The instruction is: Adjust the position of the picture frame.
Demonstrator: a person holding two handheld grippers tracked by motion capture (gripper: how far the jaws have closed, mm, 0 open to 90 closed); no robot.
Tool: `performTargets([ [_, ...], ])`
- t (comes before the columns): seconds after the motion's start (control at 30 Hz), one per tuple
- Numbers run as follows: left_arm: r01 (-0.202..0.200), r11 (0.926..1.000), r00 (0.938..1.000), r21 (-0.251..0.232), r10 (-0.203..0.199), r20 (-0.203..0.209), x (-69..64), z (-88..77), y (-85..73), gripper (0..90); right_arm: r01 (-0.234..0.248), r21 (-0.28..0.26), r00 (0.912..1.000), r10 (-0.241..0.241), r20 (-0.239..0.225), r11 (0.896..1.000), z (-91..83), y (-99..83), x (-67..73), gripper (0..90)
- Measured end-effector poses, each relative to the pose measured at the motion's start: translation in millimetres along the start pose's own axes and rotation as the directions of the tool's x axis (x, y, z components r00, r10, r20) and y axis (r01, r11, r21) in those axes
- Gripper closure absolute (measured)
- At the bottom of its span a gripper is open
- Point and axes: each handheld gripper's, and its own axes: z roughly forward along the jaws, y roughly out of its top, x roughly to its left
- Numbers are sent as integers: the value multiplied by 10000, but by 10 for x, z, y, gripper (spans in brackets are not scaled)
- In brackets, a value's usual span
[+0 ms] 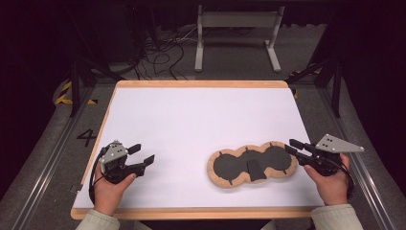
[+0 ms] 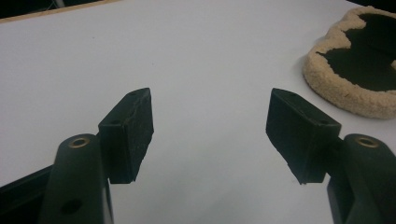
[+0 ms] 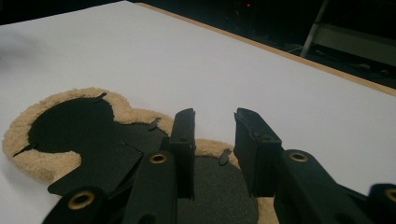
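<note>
A figure-eight pad [image 1: 230,167] with a tan fleecy rim and black inner faces lies flat on the white table [image 1: 191,120], right of centre. A black flap [image 1: 255,169] lies across its waist. My right gripper [image 1: 291,146] hovers at the pad's right end, open by a narrow gap with nothing in it. In the right gripper view its jaws [image 3: 212,135] stand just over the near lobe of the pad [image 3: 70,126]. My left gripper [image 1: 143,154] is held at the table's left front, wide open and empty [image 2: 210,126], with the pad [image 2: 355,70] well off to its right.
The table has a wooden edge [image 1: 201,84]. Beyond its far side stand a grey metal frame [image 1: 237,28] and loose cables [image 1: 163,52] on the floor. Yellow-black tape [image 1: 64,93] and a painted 4 [image 1: 86,137] mark the floor at left.
</note>
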Motion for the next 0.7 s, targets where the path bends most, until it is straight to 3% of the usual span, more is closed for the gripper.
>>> performTargets([
  [0.3,-65,10000,9999,43,65,90,-10,15,26,329,-39,303,9998,32,207,9995,-71,31,-19,727],
  [0.53,-162,9996,9997,242,158,171,-15,48,39,328,-58,1159,9976,-22,689,9932,-134,88,-25,776],
  [0.7,-153,9993,9995,341,144,266,-7,57,38,325,-318,1559,9979,226,606,9873,-137,68,-69,764],
])
